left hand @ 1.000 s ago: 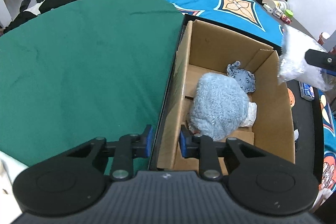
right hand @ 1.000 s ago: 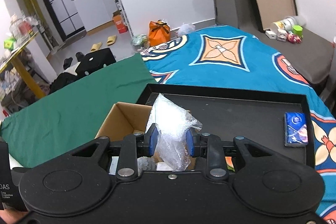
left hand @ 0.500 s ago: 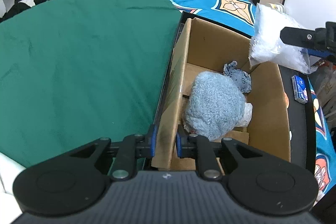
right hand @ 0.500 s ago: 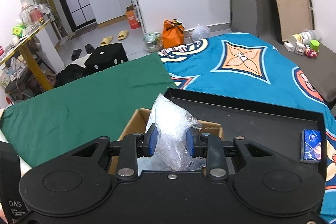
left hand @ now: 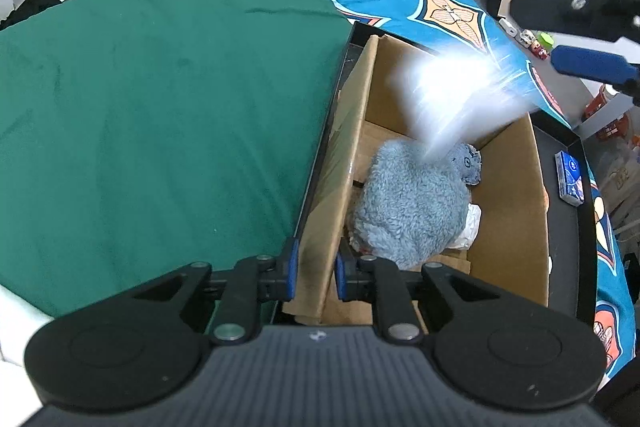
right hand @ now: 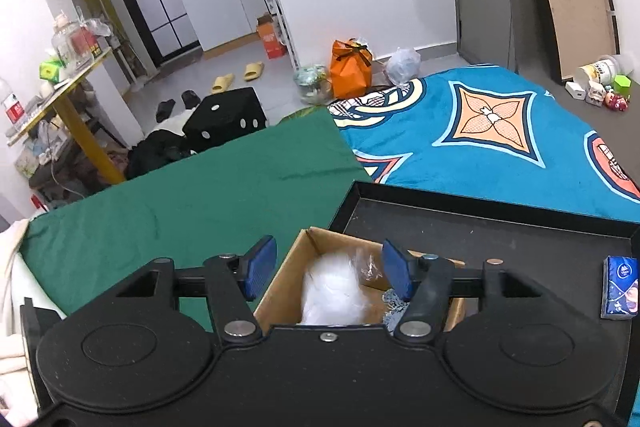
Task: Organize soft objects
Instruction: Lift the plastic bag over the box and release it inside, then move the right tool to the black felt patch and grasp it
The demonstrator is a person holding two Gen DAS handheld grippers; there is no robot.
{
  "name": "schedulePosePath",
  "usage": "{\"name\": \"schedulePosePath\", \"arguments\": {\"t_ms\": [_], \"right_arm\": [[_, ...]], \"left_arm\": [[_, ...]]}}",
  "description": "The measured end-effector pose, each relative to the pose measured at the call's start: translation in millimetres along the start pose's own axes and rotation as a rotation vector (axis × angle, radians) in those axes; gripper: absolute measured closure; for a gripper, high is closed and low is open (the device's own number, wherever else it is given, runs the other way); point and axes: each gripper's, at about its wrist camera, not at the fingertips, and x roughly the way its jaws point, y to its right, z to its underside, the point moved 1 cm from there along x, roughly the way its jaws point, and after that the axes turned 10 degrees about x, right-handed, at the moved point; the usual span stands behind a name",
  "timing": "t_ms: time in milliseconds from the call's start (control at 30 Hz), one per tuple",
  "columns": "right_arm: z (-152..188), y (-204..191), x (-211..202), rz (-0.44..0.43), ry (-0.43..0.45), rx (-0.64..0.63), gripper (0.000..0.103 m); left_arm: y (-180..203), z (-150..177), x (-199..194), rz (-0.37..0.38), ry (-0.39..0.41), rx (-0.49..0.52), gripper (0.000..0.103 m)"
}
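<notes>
A cardboard box (left hand: pixel 516 211) stands in a black tray (left hand: pixel 568 235) on the bed. My left gripper (left hand: pixel 314 271) is shut on the box's left wall (left hand: pixel 340 163). Inside lie a fluffy blue-grey plush (left hand: pixel 408 203), a small blue knitted toy (left hand: pixel 466 163) and something white (left hand: pixel 470 227). A clear plastic bag (left hand: pixel 452 95) is blurred in mid-air, falling into the box; it also shows in the right wrist view (right hand: pixel 332 291). My right gripper (right hand: pixel 328 269) is open and empty above the box (right hand: pixel 280 291); it shows at upper right in the left wrist view (left hand: pixel 576 39).
A blue tissue pack (right hand: pixel 620 293) lies in the tray (right hand: pixel 480 227) right of the box. A green cloth (left hand: pixel 160 107) covers the bed to the left, a blue patterned blanket (right hand: pixel 480 131) beyond. Small toys and jars (right hand: pixel 600 83) sit far right.
My right gripper opened and let go of the plastic bag, which now drops into the box. My left gripper closed tighter on the box wall.
</notes>
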Motion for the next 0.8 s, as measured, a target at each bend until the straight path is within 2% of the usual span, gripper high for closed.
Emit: {"name": "schedulePosePath", "arguments": {"t_ms": [167, 233, 400, 467, 533, 600, 700, 800], "right_arm": [[2, 13, -6, 0.010, -0.011, 0.032, 0.044], [4, 20, -9, 0.025, -0.018, 0.040, 0.040], [16, 42, -19, 0.067, -0.034, 0.058, 0.036], [21, 49, -23, 0.080, -0.042, 0.065, 0.033], [25, 56, -26, 0.090, -0.052, 0.075, 0.024], [29, 63, -31, 0.101, -0.054, 0.089, 0.024], [32, 73, -39, 0.109, -0.048, 0.101, 0.022], [35, 81, -44, 0.109, -0.049, 0.100, 0.015]], "left_arm": [[0, -1, 2, 0.000, -0.016, -0.006, 0.085], [1, -3, 3, -0.005, -0.020, -0.001, 0.085], [4, -5, 1, -0.024, -0.028, 0.016, 0.083], [7, -6, 1, -0.034, -0.031, 0.025, 0.081], [10, -8, 1, -0.051, -0.038, 0.035, 0.081], [13, -10, -1, -0.059, -0.035, 0.036, 0.079], [15, -13, -5, -0.071, -0.027, 0.030, 0.068], [19, -18, -8, -0.113, -0.025, 0.044, 0.057]]}}
